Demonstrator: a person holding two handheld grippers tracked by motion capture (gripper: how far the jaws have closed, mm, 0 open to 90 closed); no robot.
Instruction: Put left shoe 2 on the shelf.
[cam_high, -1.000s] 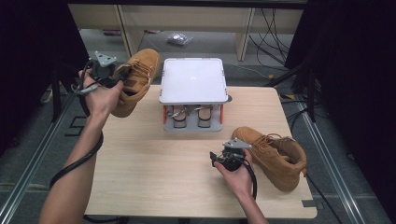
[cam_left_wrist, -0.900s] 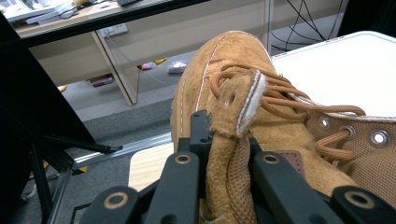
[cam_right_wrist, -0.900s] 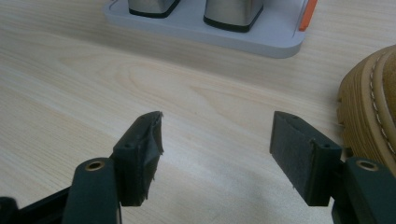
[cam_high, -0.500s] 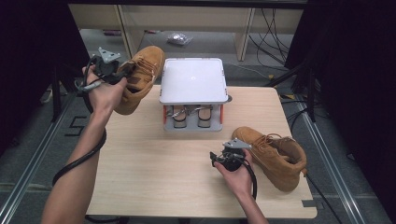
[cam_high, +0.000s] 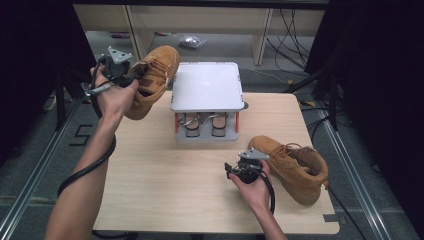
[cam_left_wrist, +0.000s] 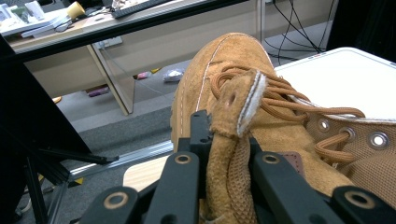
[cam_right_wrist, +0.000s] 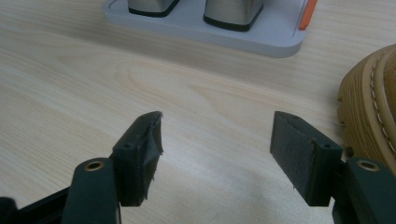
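Between the left gripper's (cam_left_wrist: 229, 172) fingers (cam_left_wrist: 180, 186) sits the boot's tongue (cam_left_wrist: 233, 140) (pinched).

A pale wooden worktop (cam_high: 150, 175) stands on a grey floor (cam_high: 30, 165). Toward its far middle sits a grey stand (cam_high: 206, 134) with a flat white top (cam_high: 206, 86), orange posts at its sides and two metal cylinders (cam_high: 192, 122) under the top; the right gripper view shows the bases of these cylinders (cam_right_wrist: 231, 9) on the stand's grey base plate. Beyond the worktop is a light wooden shelf frame (cam_high: 260, 35), with a crumpled silvery wrapper (cam_high: 188, 41) on the floor beneath it and black cables (cam_high: 292, 30) hanging at the right. A metal rail (cam_high: 35, 170) runs along the floor at the left.
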